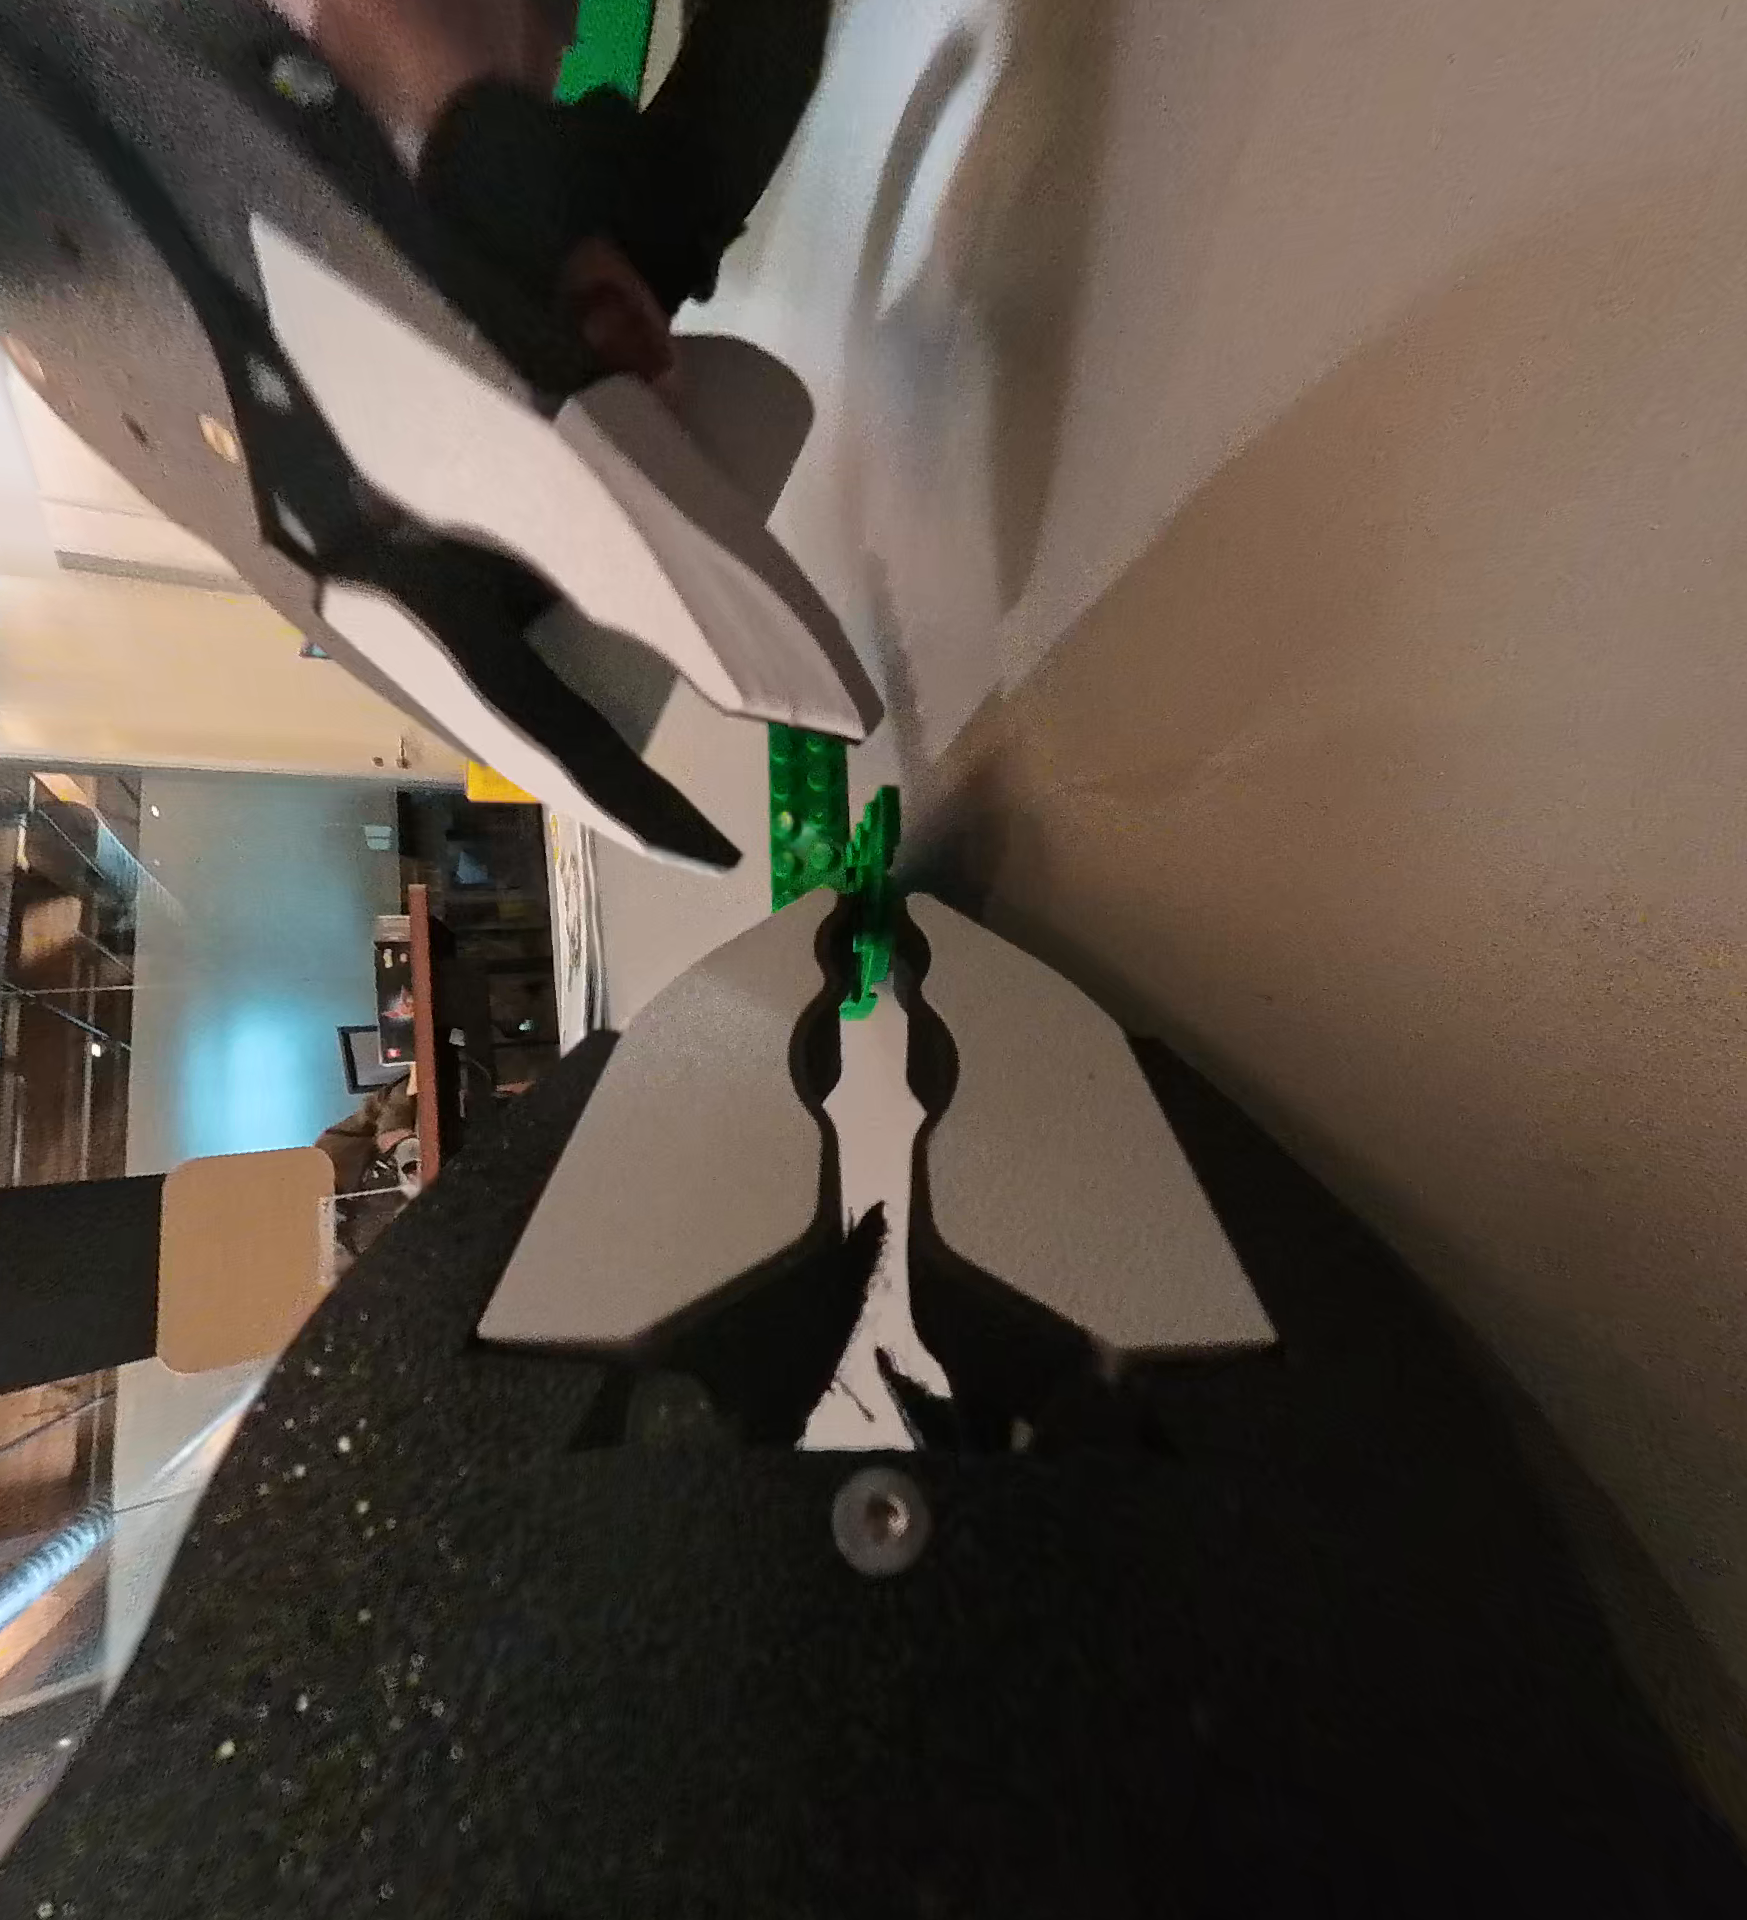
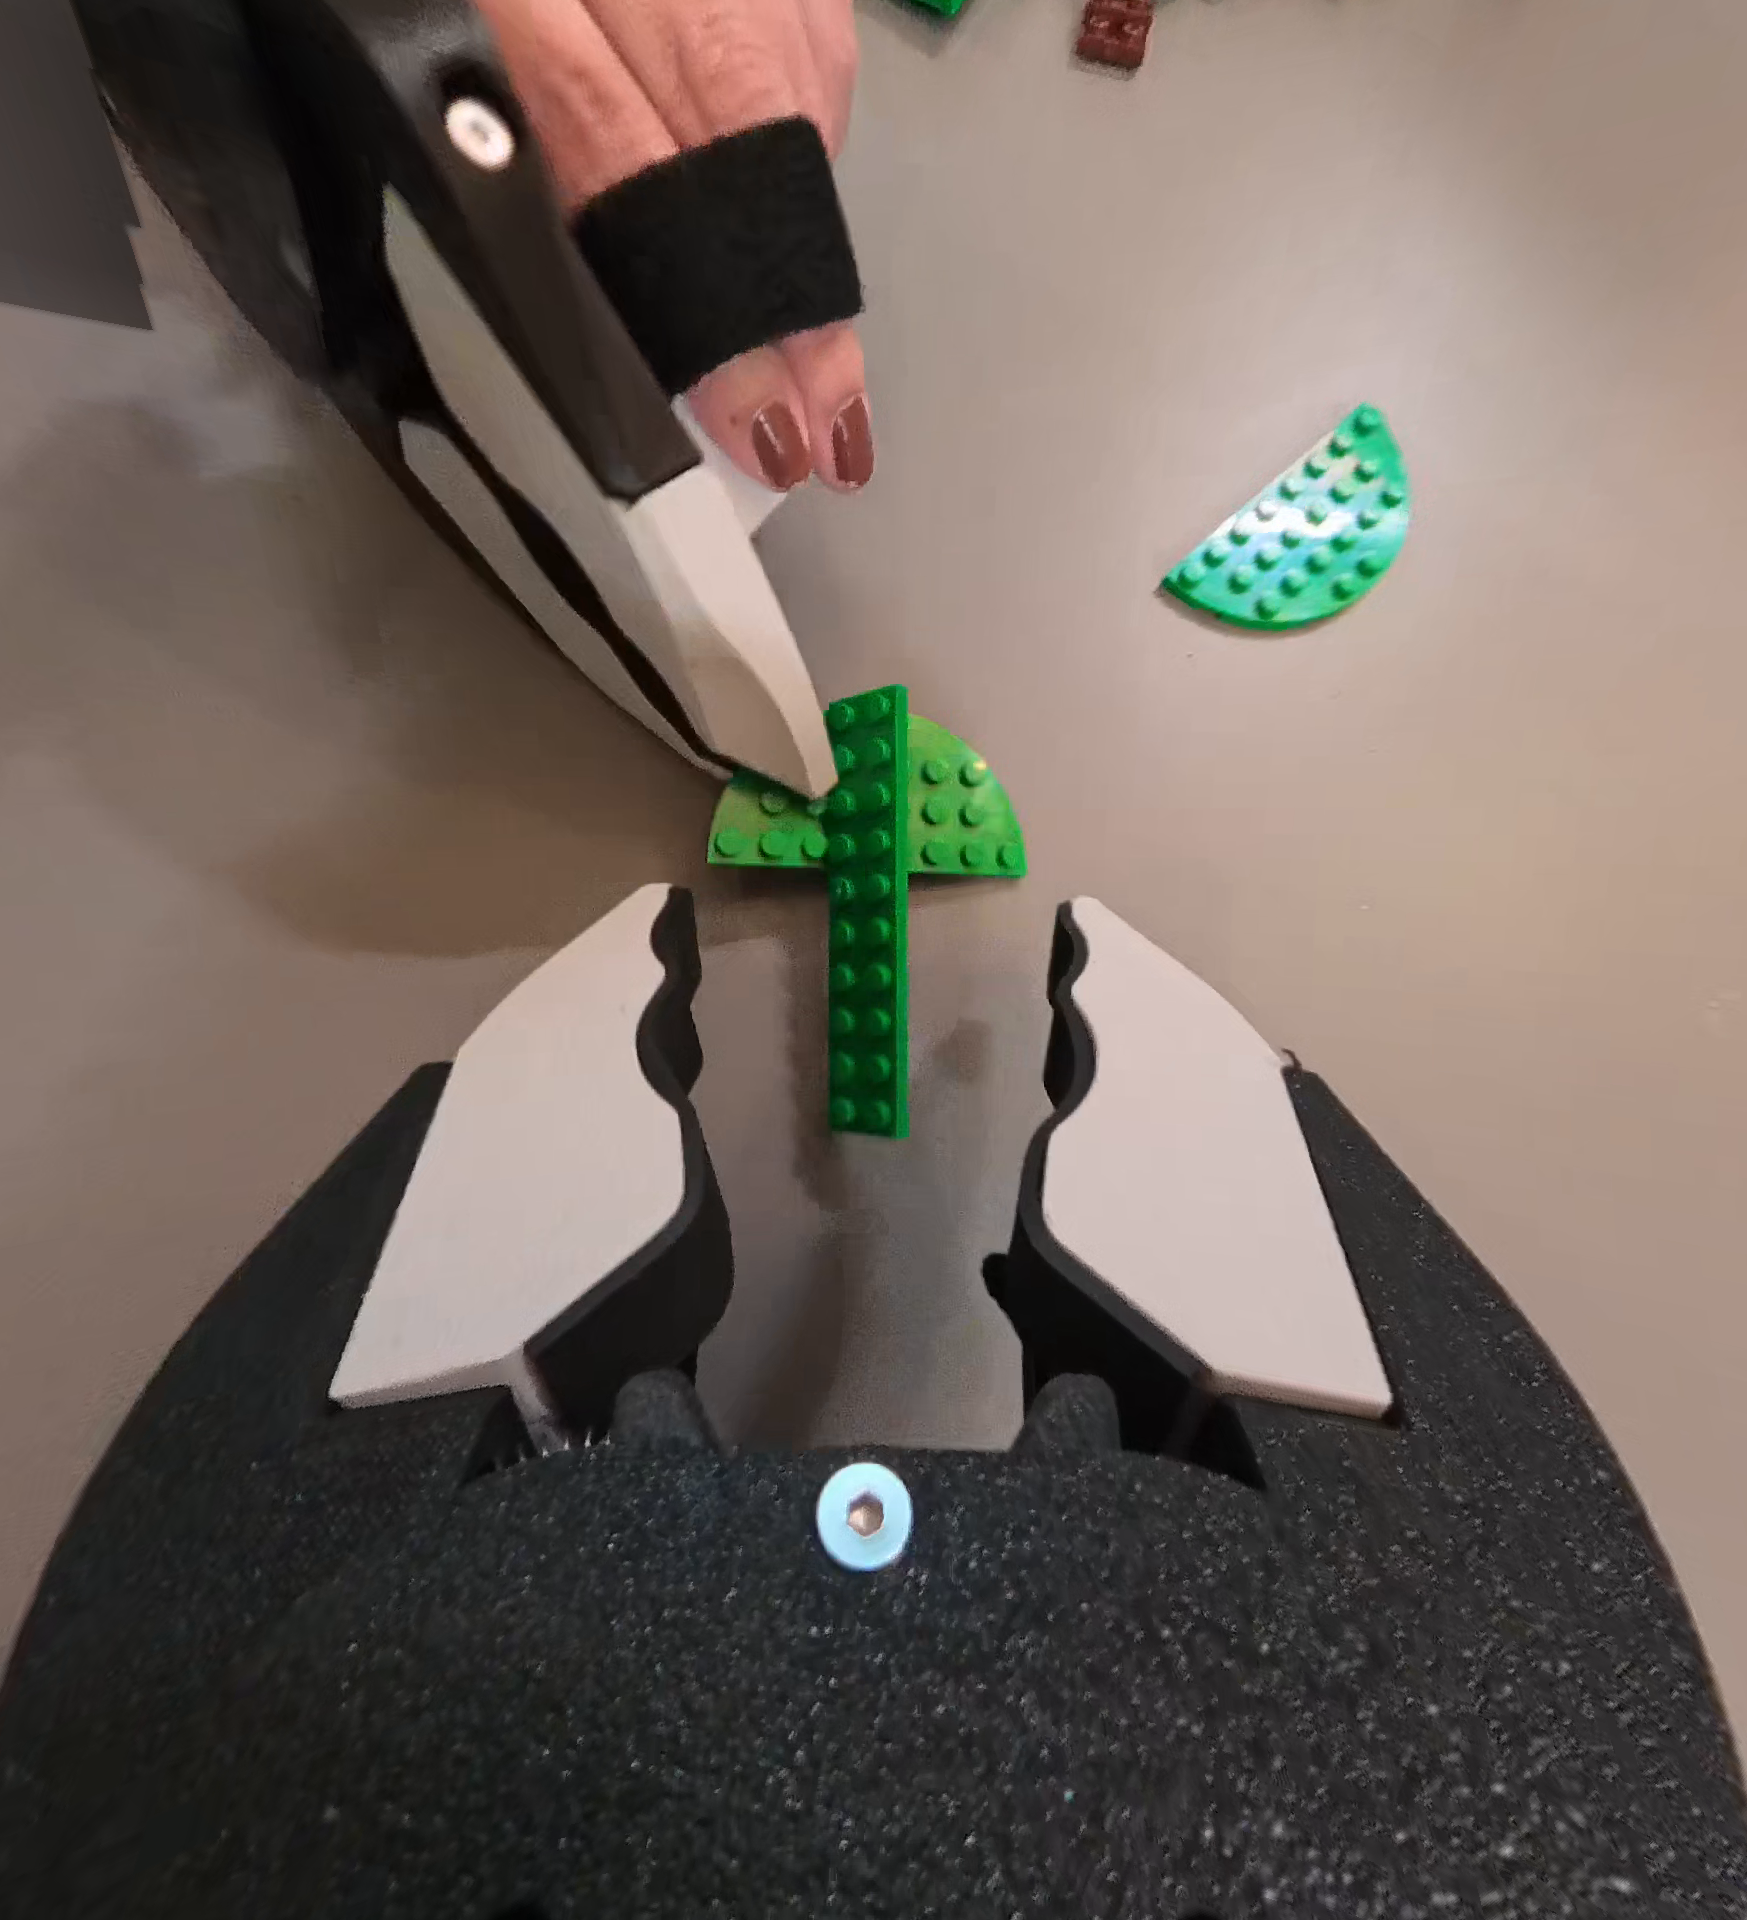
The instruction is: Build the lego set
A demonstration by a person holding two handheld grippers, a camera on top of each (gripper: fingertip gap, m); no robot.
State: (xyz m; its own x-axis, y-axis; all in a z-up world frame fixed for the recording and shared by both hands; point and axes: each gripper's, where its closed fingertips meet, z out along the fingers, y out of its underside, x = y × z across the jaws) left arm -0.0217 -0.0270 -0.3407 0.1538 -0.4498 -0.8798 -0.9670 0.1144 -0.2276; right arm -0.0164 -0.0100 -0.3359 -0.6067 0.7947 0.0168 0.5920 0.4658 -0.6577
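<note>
A long green plate (image 2: 869, 987) lies across a green half-round plate (image 2: 962, 821) on the beige table (image 2: 1471, 1039). My left gripper (image 2: 775, 779) comes in from the upper left and is shut on the half-round plate's left edge. In the left wrist view the left gripper (image 1: 869, 914) pinches that plate (image 1: 874, 862) edge-on, with the long plate (image 1: 804, 821) beyond it. My right gripper (image 2: 874, 909) is open and empty, its fingers either side of the long plate without touching it. It also shows in the left wrist view (image 1: 786, 790), just above the long plate.
A second green half-round plate (image 2: 1305, 530) lies loose to the right. A small brown piece (image 2: 1113, 31) and a green piece (image 2: 936, 5) sit at the far edge. A person's hand (image 2: 744, 104) with a black strap holds the left gripper.
</note>
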